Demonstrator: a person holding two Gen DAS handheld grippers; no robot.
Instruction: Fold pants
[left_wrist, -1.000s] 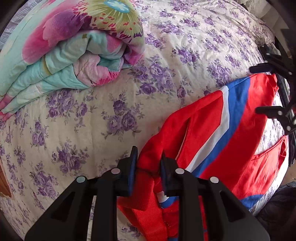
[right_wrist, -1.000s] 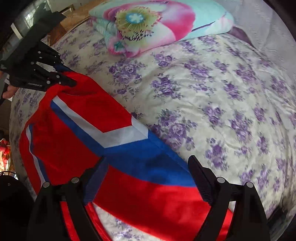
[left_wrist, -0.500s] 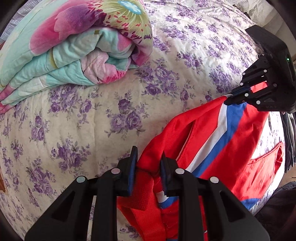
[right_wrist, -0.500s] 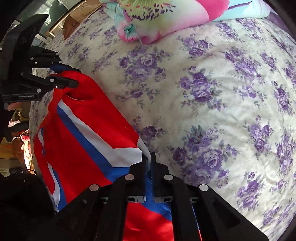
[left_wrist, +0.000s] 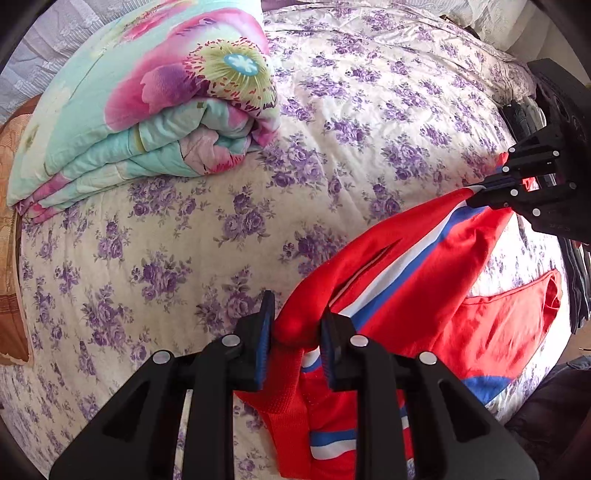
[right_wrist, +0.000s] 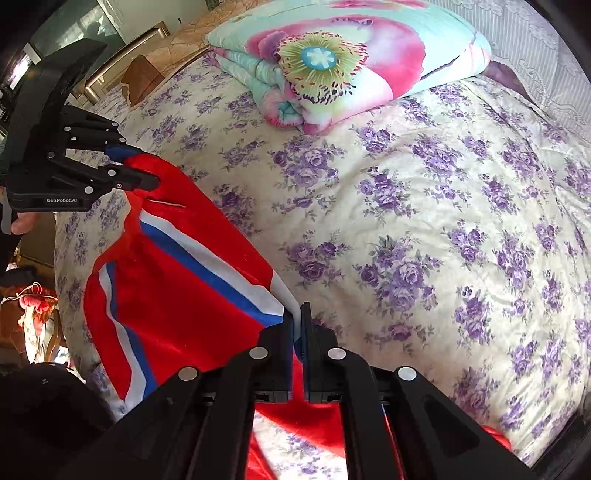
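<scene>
With both claws clamped on the red pants (left_wrist: 436, 295), we hold the garment partly lifted off the flowered bed (left_wrist: 184, 258), one long edge stretched between our two hands. Nearest the left camera, the left claw (left_wrist: 297, 332) is closed down to a narrow gap on a thick bunch of red cloth at the ribbed waistband end, the fabric bulging between its pads. In the right camera, the right claw (right_wrist: 297, 328) is pinched almost fully shut on a thin edge where the white and blue stripe (right_wrist: 221, 273) meets the red. Below that taut edge the rest of the pants hangs and trails on the bedspread, a pocket flap sagging open on the far side.

We judge the right-hand grip the weaker one: it bites only a sliver of slick cloth, and any further tension along the edge could pull it free and drop that end. The left bunch may hold uneven layers, so a fold laid from here could come out twisted. The dragging lower part could also catch on the quilted cover and crease under the fold. Farther up the bed, a folded floral quilt (left_wrist: 147, 110) lies well apart, though a wide swing that way would crowd it.
</scene>
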